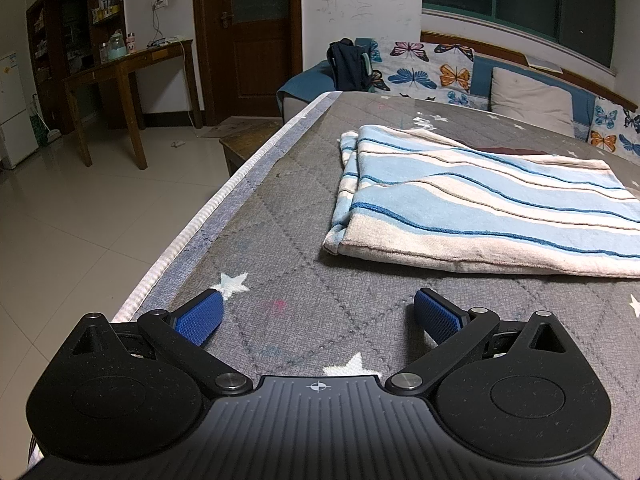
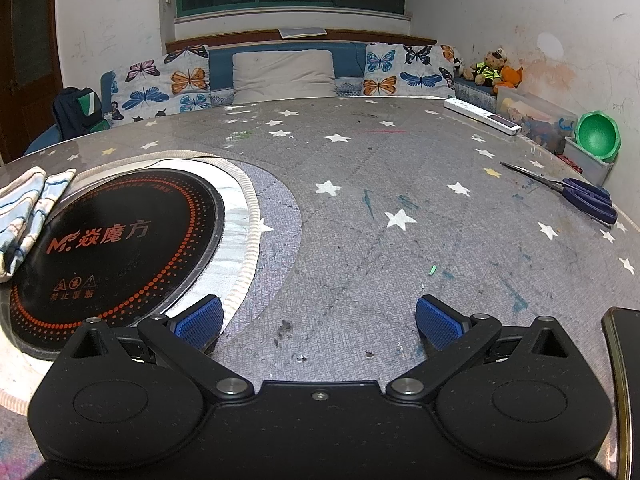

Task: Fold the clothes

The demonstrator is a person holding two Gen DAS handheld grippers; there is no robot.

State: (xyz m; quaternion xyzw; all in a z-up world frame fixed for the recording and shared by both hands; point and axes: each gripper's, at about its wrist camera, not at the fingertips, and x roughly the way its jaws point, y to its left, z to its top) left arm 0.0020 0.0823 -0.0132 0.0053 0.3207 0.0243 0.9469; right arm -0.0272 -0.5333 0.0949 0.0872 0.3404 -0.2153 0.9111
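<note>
Striped garment (image 1: 480,208), pale blue and cream with thin dark-blue lines, lies folded flat in a rough rectangle on the grey star-print table cover (image 1: 304,240). Layered edges show along its near and left sides. In the right wrist view only a corner of it (image 2: 24,216) shows at the far left, overlapping the rim of a round black induction hob (image 2: 120,248) set into the table.

Left gripper (image 1: 318,314): blue-padded fingers (image 1: 200,318) spread wide, nothing between them, sitting low over the cover, near side of the garment and clear of it.

Right gripper (image 2: 318,320): fingers likewise wide apart and empty, over bare cover just right of the hob's ribbed rim, well apart from the garment.

Farther out on the table: blue-handled scissors (image 2: 580,196) at right, a white power strip (image 2: 484,116) at the far right edge. Beyond the table, a bench with butterfly-print cushions (image 2: 168,80) and a plain grey pillow (image 2: 284,74); stuffed toys (image 2: 494,68) in the far right corner. Left wrist view also takes in a wooden desk (image 1: 128,80) and a dark door (image 1: 256,32) across the tiled floor.
</note>
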